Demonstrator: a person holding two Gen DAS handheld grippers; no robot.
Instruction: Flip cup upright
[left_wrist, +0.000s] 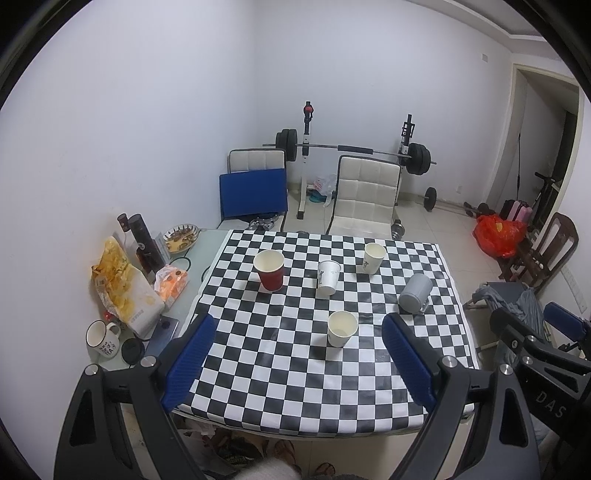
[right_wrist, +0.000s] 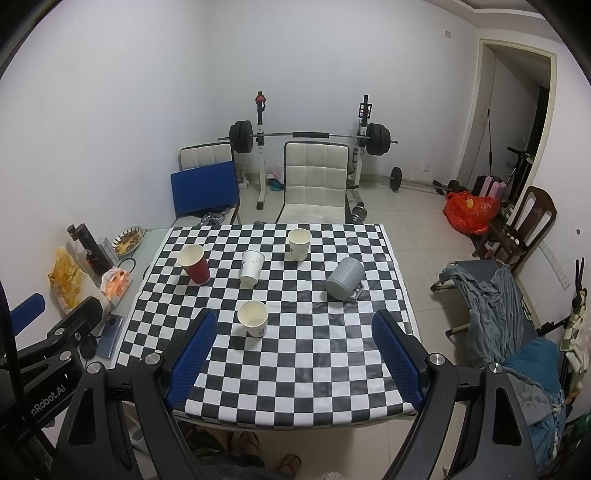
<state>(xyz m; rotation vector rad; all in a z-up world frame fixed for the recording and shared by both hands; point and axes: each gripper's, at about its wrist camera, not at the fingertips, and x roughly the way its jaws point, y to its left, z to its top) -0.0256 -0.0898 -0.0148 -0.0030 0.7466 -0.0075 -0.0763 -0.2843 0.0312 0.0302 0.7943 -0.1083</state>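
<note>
My left gripper (left_wrist: 295, 363): jaws wide, empty. My right gripper (right_wrist: 293, 354): likewise. Grey mug (right_wrist: 344, 283): mouth-down and tilted on checkered cloth (right_wrist: 295, 369), right of the near white cup (right_wrist: 253, 318); handle partly hidden behind it.

1. Grey ribbed mug (right_wrist: 344, 283), with a handle, upside down: closed base uppermost, body tilted, handle low on its right side.
2. On the right half of the checkered worktop (right_wrist: 295, 369), well apart from the other cups.
3. Seen from the left wrist too, the grey ribbed mug (left_wrist: 416, 294) inverted near the right edge, touched by nothing.
</note>
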